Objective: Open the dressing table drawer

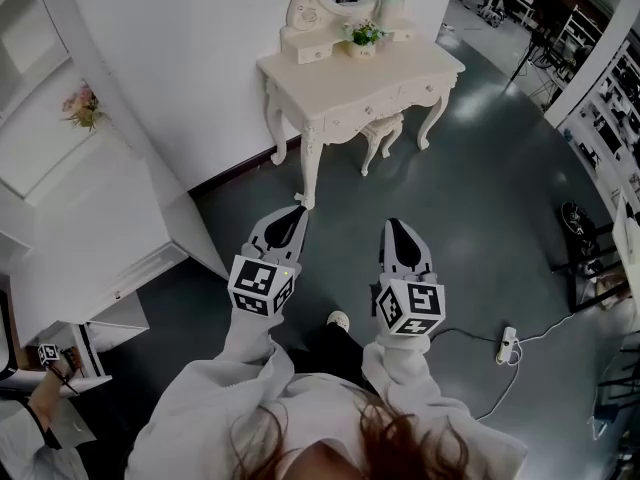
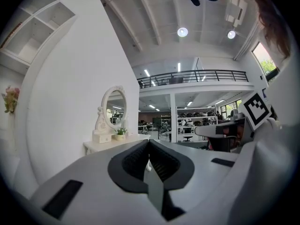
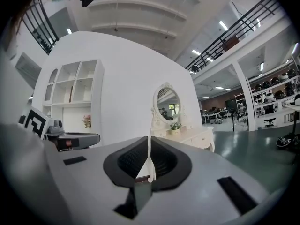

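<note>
I am holding the left gripper (image 1: 290, 215) and the right gripper (image 1: 397, 230) level, both with jaws pressed together on nothing. The dressing table (image 1: 360, 78) is standing at the upper centre of the frame, well apart from both grippers. Its drawer (image 1: 385, 108) is showing no gap, so I judge the task not yet begun: approach, grip and pull are all remaining. The dark glossy floor (image 1: 480, 198) is lying between us, a curved white wall (image 1: 170, 68) at upper left.
</note>
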Motion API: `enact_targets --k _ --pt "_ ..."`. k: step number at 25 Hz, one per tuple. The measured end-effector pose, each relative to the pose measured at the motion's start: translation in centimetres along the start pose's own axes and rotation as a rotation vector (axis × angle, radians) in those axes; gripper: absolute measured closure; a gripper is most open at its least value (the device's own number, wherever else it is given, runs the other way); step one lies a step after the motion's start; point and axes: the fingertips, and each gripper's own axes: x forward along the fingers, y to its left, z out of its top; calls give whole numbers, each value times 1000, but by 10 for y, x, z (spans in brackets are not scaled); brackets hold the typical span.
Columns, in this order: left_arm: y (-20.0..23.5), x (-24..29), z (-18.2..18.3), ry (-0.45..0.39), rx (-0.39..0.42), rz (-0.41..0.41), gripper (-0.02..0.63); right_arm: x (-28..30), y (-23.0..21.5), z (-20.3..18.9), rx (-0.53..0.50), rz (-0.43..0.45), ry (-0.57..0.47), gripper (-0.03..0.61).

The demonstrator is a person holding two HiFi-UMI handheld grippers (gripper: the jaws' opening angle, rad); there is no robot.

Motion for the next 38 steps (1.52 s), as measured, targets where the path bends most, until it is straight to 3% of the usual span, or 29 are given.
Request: enact_targets --k 16,38 --pt "3 107 10 -5 36 10 598 84 -69 22 -36 84 -17 537" --pt "18 153 -21 21 -8 24 598 123 -93 -4 -41 116 30 537"
